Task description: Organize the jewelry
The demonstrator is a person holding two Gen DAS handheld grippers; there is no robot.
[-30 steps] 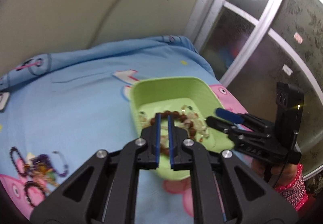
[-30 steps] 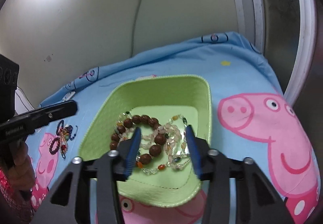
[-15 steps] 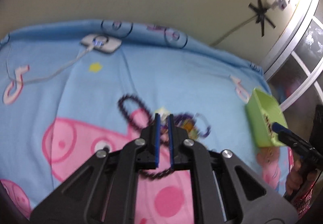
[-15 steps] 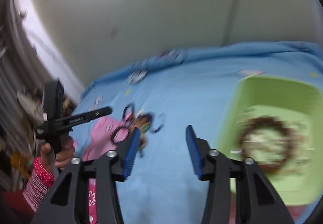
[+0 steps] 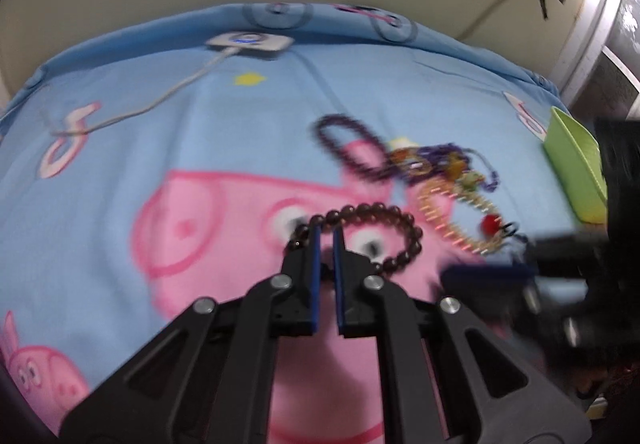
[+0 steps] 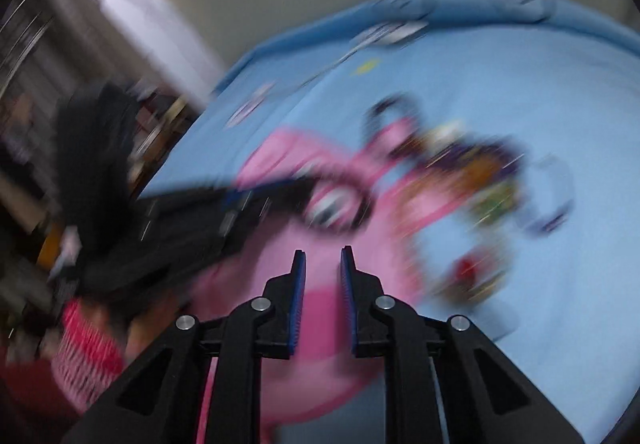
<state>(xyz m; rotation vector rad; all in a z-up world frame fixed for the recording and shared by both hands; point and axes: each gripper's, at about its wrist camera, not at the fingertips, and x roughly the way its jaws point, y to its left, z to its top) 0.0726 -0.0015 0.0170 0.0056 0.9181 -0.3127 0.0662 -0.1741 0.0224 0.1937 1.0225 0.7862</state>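
In the left wrist view, a white cable (image 5: 152,103) is trailing across the upper left of the blue cartoon-pig bedsheet (image 5: 120,171), running up to a white device (image 5: 250,41) with a small blue light near the far edge of the bed.

At lower centre the left claw (image 5: 324,234) is pointing down at the sheet. Its blue-lined jaws are drawn together to a thin slit and are gripping nothing. A brown bead bracelet (image 5: 376,211) is lying on the pig's pink face right at the fingertips, its near side hidden behind them. Whether the tips are touching it cannot be told.

Further up and to the right, a dark purple bead bracelet (image 5: 348,147) is lying beside a tangle of purple and amber jewelry (image 5: 440,163). Just below the tangle, a gold chain with a red bead (image 5: 460,219) is curling toward the right. The green tray (image 5: 576,171) is sitting at the right edge, apart from the pile.

The right wrist view is heavily blurred. At lower left a red-and-white patterned sleeve (image 6: 84,348) is showing, with the left claw reaching in above it. At lower centre the right claw (image 6: 323,254) is closing over the pink print, with a narrow gap left and nothing between its jaws. The jewelry is smearing across the sheet at centre right.
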